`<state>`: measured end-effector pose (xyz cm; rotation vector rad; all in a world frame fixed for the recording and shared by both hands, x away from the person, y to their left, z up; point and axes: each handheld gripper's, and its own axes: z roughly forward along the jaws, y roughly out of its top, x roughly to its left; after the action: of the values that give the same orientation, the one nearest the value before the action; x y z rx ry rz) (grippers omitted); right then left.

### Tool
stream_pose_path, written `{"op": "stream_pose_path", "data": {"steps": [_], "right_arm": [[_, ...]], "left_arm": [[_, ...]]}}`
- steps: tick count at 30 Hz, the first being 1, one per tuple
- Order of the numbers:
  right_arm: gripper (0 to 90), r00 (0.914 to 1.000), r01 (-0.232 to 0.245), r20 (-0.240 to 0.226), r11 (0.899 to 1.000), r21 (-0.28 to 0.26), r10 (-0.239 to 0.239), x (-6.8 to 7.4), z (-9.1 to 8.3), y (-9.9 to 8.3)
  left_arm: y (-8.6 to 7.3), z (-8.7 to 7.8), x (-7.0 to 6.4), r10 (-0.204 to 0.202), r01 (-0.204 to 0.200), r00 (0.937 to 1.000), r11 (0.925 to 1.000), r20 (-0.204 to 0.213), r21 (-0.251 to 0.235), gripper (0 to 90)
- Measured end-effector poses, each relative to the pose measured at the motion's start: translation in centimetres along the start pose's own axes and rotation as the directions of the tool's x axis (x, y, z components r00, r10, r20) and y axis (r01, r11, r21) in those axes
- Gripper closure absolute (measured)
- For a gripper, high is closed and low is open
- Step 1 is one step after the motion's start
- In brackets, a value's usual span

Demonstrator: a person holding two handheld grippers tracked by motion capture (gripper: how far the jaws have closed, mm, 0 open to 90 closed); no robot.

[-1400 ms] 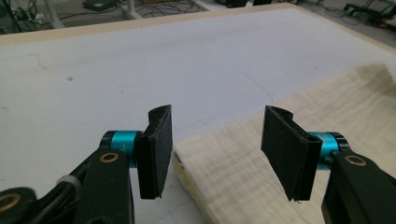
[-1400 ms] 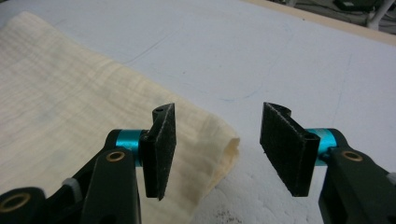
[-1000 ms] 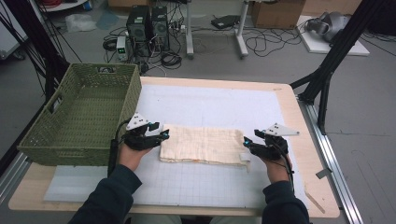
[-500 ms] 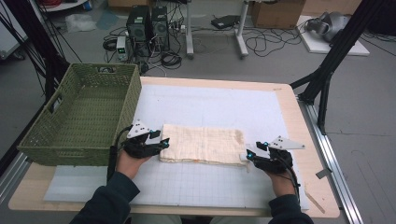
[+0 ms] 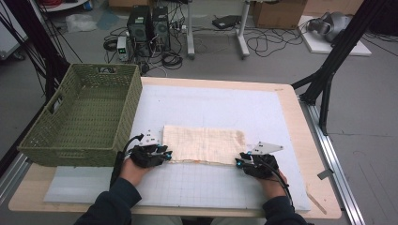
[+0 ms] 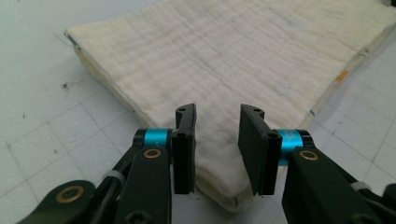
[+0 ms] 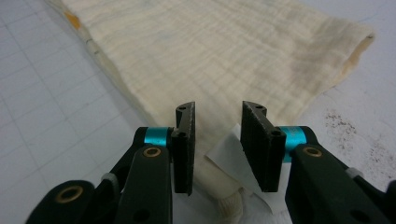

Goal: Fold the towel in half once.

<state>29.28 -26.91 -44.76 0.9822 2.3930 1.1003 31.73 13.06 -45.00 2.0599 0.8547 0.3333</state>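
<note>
While both hands rest low on the near half of the surface, a folded cream-coloured quilted cloth [image 5: 204,144] lies flat between them on a white gridded mat [image 5: 211,183], its long side running left to right. In the left gripper view the cloth [image 6: 233,60] shows a fine woven ribbing, several stacked layers along its edges, and small orange and dark flecks at the hem. Its near corner points in between the jaws of the left tongs [image 6: 217,140], which stand spread with a clear gap and hang over that corner without pinching it. In the right gripper view the cloth [image 7: 210,51] narrows toward the camera, with an orange mark at its far left edge and a brownish tinge along the right fold. A small white tag [image 7: 229,156] pokes out at the corner. The right tongs [image 7: 217,140] are likewise spread, straddling this corner; whether the pads touch the fabric I cannot tell.

From above, the left tongs [image 5: 162,152] sit at the cloth's near-left corner and the right tongs [image 5: 240,161] at its near-right corner. The mat covers a light wooden surface [image 5: 300,117]. A green woven rectangular basket [image 5: 84,119] stands at its left end, just beside the left hand. Beyond it, on the grey floor, are two black computer towers [image 5: 148,23], tangled cables [image 5: 263,42] and cardboard boxes [image 5: 277,11].
</note>
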Motion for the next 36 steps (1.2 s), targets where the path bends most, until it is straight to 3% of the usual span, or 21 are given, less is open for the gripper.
{"op": "stream_pose_path", "data": {"steps": [5,9,10,11,13,17,21,23,26,28,30,33,36], "right_arm": [[66.4,0.9992,0.039,-0.005,0.999,0.012,-0.039,0.1,-0.5,-0.3],[66.3,0.9995,0.030,-0.013,0.999,0.020,-0.030,0.1,-0.9,-0.6],[65.1,0.9996,0.024,-0.013,0.999,0.021,-0.024,0.1,-1.0,-0.6],[58.5,0.9998,0.018,-0.008,1.000,0.017,-0.018,0.1,-1.1,-0.7],[52.3,0.9999,-0.011,0.012,1.000,0.003,0.011,0.0,-1.3,-0.7],[41.5,0.9977,-0.049,0.044,0.996,-0.074,0.052,-0.5,-2.6,-0.5],[29.9,0.9892,-0.053,0.128,0.988,-0.143,0.071,-0.8,-3.9,-0.4],[25.5,0.9850,-0.059,0.150,0.984,-0.167,0.085,-1.1,-4.4,-0.4],[20.5,0.9812,-0.056,0.172,0.981,-0.185,0.088,-1.2,-5.0,-0.1],[16.0,0.9828,-0.052,0.164,0.979,-0.196,0.085,-1.3,-5.5,0.1],[11.9,0.9813,-0.052,0.171,0.977,-0.209,0.089,-1.3,-6.0,0.3],[11.7,0.9817,-0.048,0.168,0.971,-0.235,0.089,-1.3,-6.7,0.5],[11.3,0.9821,-0.060,0.159,0.966,-0.251,0.102,-1.5,-7.0,0.4]], "left_arm": [[-0.6,-0.6,-0.5,0.015,-0.015,0.9999,0.9999,0.002,-0.001,70.3],[-0.9,-1.1,-0.7,0.013,-0.013,0.9999,0.9999,0.011,-0.004,71.7],[-0.9,-1.1,-0.6,0.007,-0.006,0.9999,0.9999,0.011,-0.009,71.6],[-0.9,-1.2,-0.6,0.004,-0.004,1.0000,0.9999,0.009,-0.013,70.2],[-0.9,-1.4,-0.3,-0.005,0.006,0.9998,0.9983,0.019,-0.058,62.0],[-0.4,-2.2,0.5,-0.040,0.041,0.9992,0.9798,0.010,-0.196,47.6],[0.4,-2.4,1.1,-0.113,0.106,0.9935,0.9576,-0.012,-0.268,28.4],[1.0,-2.5,1.1,-0.123,0.110,0.9920,0.9507,-0.027,-0.290,21.6],[1.6,-3.0,1.2,-0.123,0.116,0.9925,0.9356,0.000,-0.333,16.2],[1.7,-3.2,1.2,-0.117,0.114,0.9931,0.9336,0.011,-0.340,16.2],[1.6,-3.3,1.0,-0.105,0.106,0.9942,0.9371,0.019,-0.333,16.2],[1.4,-3.5,0.6,-0.083,0.091,0.9958,0.9393,0.039,-0.331,16.4],[1.4,-3.8,0.6,-0.083,0.091,0.9958,0.9352,0.040,-0.342,17.3]]}}
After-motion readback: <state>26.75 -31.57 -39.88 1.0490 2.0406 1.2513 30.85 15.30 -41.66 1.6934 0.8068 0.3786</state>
